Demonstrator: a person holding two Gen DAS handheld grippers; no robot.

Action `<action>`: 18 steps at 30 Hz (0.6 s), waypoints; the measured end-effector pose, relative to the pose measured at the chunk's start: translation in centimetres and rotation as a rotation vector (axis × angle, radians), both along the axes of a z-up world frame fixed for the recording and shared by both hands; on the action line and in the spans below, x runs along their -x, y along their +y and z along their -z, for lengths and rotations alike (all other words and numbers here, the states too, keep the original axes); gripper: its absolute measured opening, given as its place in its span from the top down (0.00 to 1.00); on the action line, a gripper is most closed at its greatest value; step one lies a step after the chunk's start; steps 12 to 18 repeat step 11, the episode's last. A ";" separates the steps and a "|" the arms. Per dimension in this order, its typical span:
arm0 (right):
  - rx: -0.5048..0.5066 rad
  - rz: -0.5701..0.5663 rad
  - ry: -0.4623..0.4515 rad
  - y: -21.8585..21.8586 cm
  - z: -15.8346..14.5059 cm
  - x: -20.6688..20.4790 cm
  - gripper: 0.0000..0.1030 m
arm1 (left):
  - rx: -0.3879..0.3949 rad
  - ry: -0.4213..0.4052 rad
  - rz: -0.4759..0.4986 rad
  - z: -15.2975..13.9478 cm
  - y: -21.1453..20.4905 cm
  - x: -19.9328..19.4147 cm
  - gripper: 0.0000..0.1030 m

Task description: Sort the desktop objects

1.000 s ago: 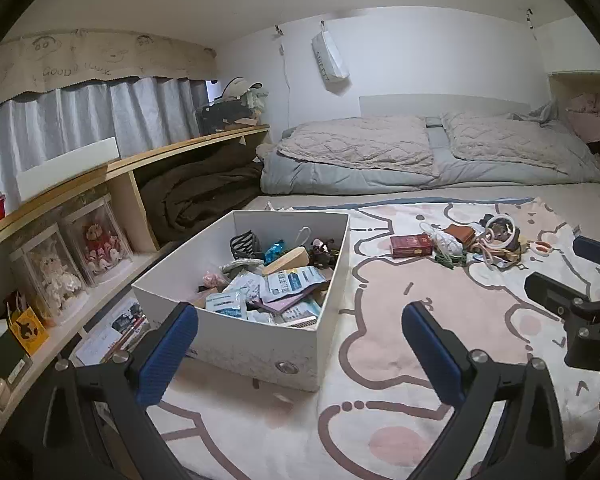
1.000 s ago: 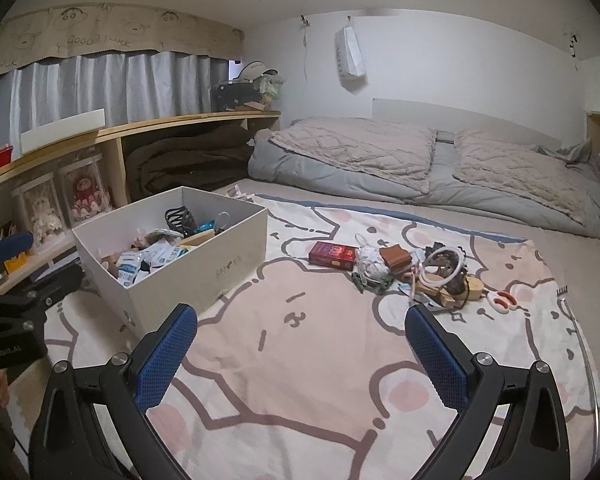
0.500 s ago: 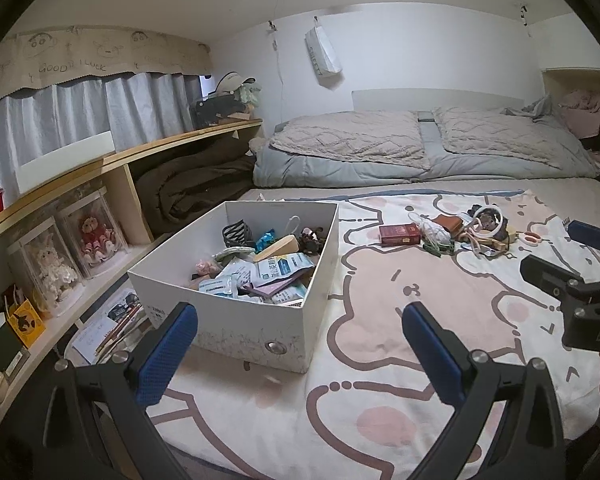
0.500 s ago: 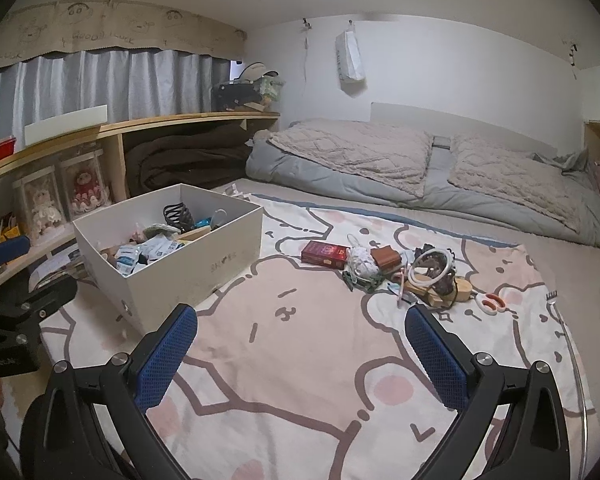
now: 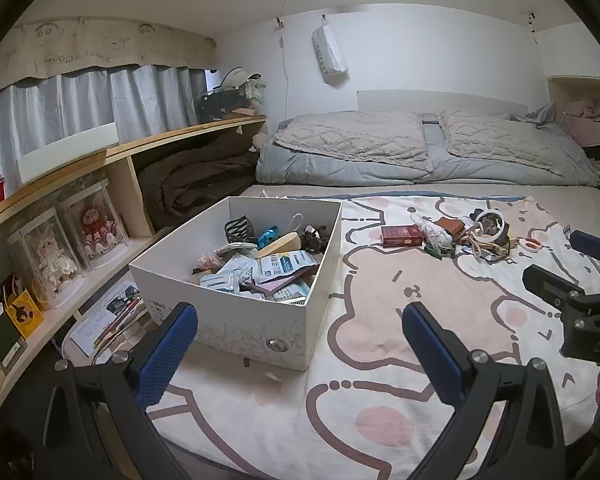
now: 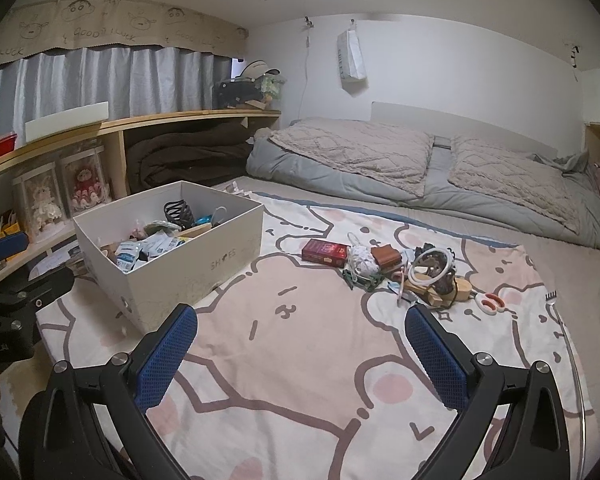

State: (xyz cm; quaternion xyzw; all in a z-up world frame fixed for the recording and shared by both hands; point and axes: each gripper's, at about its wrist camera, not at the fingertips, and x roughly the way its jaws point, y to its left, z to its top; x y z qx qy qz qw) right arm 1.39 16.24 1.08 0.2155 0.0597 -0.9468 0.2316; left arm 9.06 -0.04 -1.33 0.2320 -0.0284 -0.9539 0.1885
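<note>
The box (image 5: 236, 312) at centre-left already holds plenty; a small pile (image 6: 400, 268) (centre-right) awaits. Both grippers' jaws gape apart, empty.

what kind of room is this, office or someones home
Most likely a home bedroom. A bed with grey quilted bedding fills the back, a cartoon-print blanket covers the surface in front, and a wooden shelf along the curtained window holds dolls in clear cases.
</note>
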 end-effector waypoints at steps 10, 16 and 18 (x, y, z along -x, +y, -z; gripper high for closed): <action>-0.005 -0.004 -0.015 -0.1 0.2 0.2 0.00 | -0.006 0.006 0.014 0.2 0.1 0.0 0.00; -0.004 -0.005 -0.014 -0.1 0.2 0.2 0.00 | -0.006 0.003 0.017 0.2 0.1 0.1 0.00; -0.004 -0.005 -0.014 -0.1 0.2 0.2 0.00 | -0.006 0.003 0.017 0.2 0.1 0.1 0.00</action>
